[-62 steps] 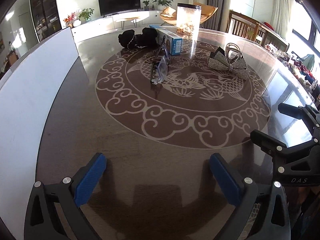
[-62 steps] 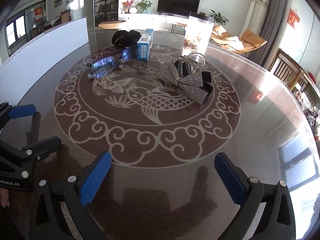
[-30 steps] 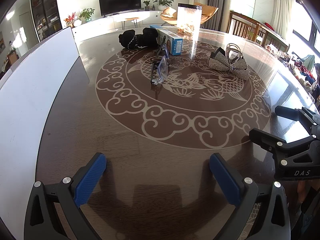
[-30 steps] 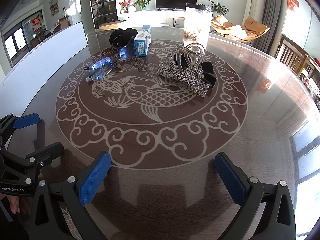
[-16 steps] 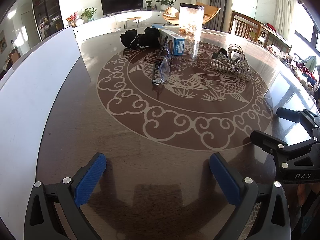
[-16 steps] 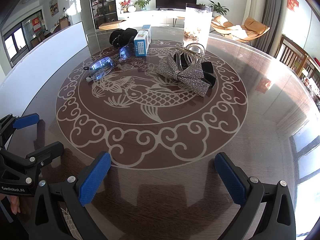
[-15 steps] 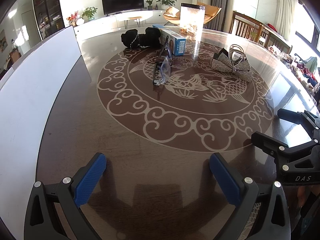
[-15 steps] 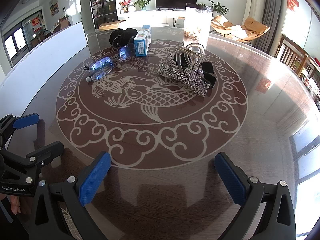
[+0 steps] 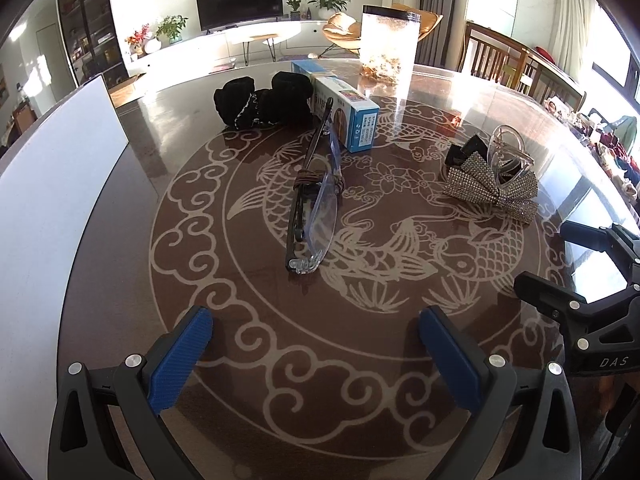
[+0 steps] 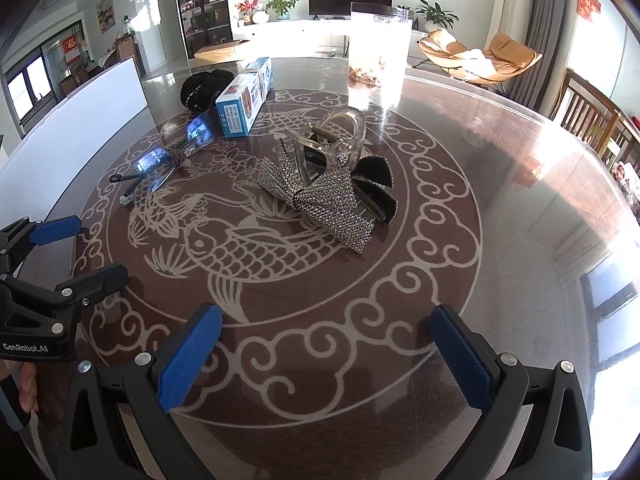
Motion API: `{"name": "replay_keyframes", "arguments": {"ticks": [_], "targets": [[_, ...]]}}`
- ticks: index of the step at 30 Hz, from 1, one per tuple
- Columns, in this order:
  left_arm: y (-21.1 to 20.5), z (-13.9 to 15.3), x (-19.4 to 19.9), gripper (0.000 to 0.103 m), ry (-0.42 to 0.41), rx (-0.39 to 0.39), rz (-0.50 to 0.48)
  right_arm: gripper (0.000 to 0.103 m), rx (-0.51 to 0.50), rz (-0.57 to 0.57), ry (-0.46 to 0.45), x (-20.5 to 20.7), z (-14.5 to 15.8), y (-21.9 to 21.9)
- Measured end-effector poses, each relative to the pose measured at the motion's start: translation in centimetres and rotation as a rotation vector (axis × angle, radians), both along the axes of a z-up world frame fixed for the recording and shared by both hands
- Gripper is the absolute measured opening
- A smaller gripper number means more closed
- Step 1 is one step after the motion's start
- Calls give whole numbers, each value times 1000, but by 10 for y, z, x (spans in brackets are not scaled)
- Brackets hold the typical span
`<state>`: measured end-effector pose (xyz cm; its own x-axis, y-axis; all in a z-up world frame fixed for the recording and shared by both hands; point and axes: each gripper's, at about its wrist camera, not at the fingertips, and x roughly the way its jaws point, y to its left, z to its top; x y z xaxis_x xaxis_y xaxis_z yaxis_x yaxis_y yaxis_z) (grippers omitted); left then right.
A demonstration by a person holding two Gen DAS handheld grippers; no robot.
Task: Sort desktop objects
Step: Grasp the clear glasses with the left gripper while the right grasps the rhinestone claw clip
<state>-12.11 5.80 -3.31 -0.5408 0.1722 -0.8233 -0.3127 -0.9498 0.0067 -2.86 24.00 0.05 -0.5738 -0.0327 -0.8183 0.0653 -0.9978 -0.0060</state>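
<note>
Left claw (image 9: 316,354): spread wide, blue pads apart, nothing between them; it hovers low over the near part of the table (image 9: 120,208).
Right claw (image 10: 326,354): spread just as wide and empty, also low over the table's near edge.
Claws to each other: side by side; the right one shows at the right edge of the left view, the left one at the left edge of the right view.
Glasses (image 9: 314,216): straight ahead of the left claw, near but apart from it, lying folded on the fish pattern with a brown cord around the arms; from the right claw they lie ahead and to the left.
Rhinestone bow clip (image 10: 320,196): ahead of the right claw, slightly left of its centre line, resting on the table; from the left claw it sits ahead and well to the right.
Clear hair claw clip (image 10: 334,144): touching the bow, on its far side.
Blue box (image 9: 344,110): beyond the glasses, its near end just beside the glasses' arm tips.
Black fabric bundle (image 9: 262,104): beyond the glasses, left of the box and touching it.
Clear tall container (image 10: 378,46): farthest ahead, past the bow, upright.
White panel (image 9: 48,184): along the table's left side.
</note>
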Motion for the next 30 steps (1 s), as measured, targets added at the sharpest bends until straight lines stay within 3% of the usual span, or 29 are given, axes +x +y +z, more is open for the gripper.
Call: {"name": "replay_keyframes", "arguments": {"ticks": [7, 14, 16, 17, 18, 20, 25, 30], "targets": [[17, 2, -54, 103, -1, -1, 12, 103, 0, 19, 0, -33, 1, 4], [22, -1, -89, 103, -2, -2, 38, 103, 0, 13, 1, -37, -1, 4], [19, 2, -87, 88, 27, 4, 54, 103, 0, 13, 1, -37, -1, 4], [18, 4, -83, 62, 53, 12, 52, 103, 0, 12, 1, -37, -1, 4], [17, 5, -80, 46, 65, 18, 47, 103, 1, 13, 1, -37, -1, 4], [14, 7, -74, 30, 73, 21, 43, 103, 2, 5, 2, -38, -1, 5], [-2, 7, -50, 30, 79, -4, 48, 103, 1, -24, 5, -36, 0, 10], [-47, 7, 1, 31, 86, -28, 93, 103, -1, -23, 4, -35, 0, 10]]}}
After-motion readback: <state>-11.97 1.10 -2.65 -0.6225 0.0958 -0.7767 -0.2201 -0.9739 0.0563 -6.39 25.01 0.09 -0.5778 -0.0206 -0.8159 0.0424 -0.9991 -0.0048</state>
